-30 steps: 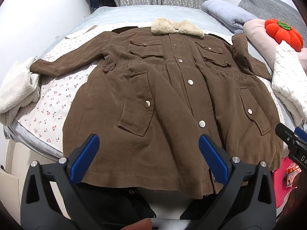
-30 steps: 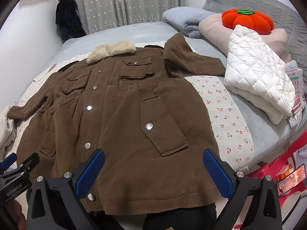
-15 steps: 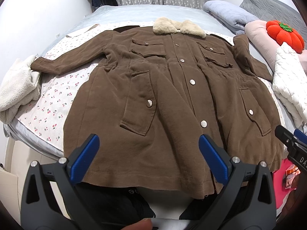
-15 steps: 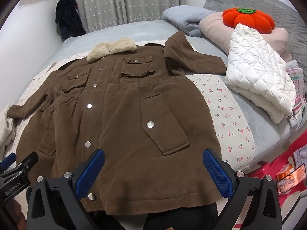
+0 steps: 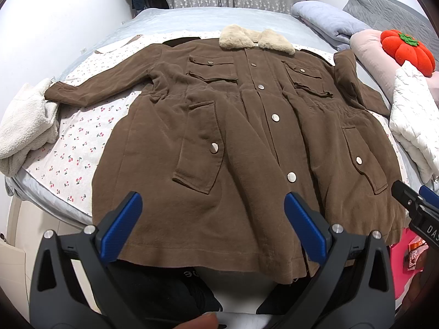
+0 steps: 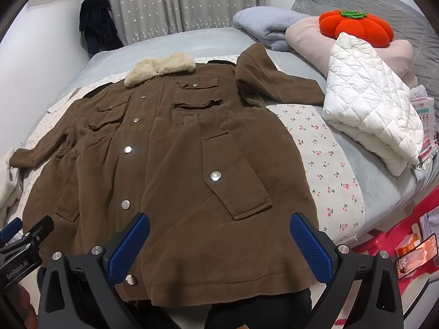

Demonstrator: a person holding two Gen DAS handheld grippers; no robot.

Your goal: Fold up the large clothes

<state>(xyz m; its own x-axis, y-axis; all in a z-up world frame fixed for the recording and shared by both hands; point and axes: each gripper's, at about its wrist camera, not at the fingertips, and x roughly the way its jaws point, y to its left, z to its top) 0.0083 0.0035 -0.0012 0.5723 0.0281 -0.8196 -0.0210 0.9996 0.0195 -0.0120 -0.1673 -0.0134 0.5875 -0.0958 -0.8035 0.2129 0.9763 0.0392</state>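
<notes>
A large brown coat [image 5: 247,142] with a cream fur collar [image 5: 256,41] lies flat and face up on the bed, buttoned, both sleeves spread out; its hem hangs over the near bed edge. It also shows in the right wrist view [image 6: 170,170]. My left gripper [image 5: 212,222] is open and empty, hovering above the hem at the coat's left half. My right gripper [image 6: 219,244] is open and empty above the hem at the coat's right half. Each gripper's body shows at the edge of the other's view.
A cherry-print sheet [image 5: 76,142] lies under the coat. A white fleece [image 5: 24,120] lies at the bed's left edge. A folded white quilted jacket [image 6: 370,109], pillows and an orange pumpkin cushion [image 6: 356,26] lie at the right. A pink bin [image 6: 406,246] stands beside the bed.
Both grippers have drifted slightly forward and upward over the coat's hem. The coat has not moved and both grippers stay open.
</notes>
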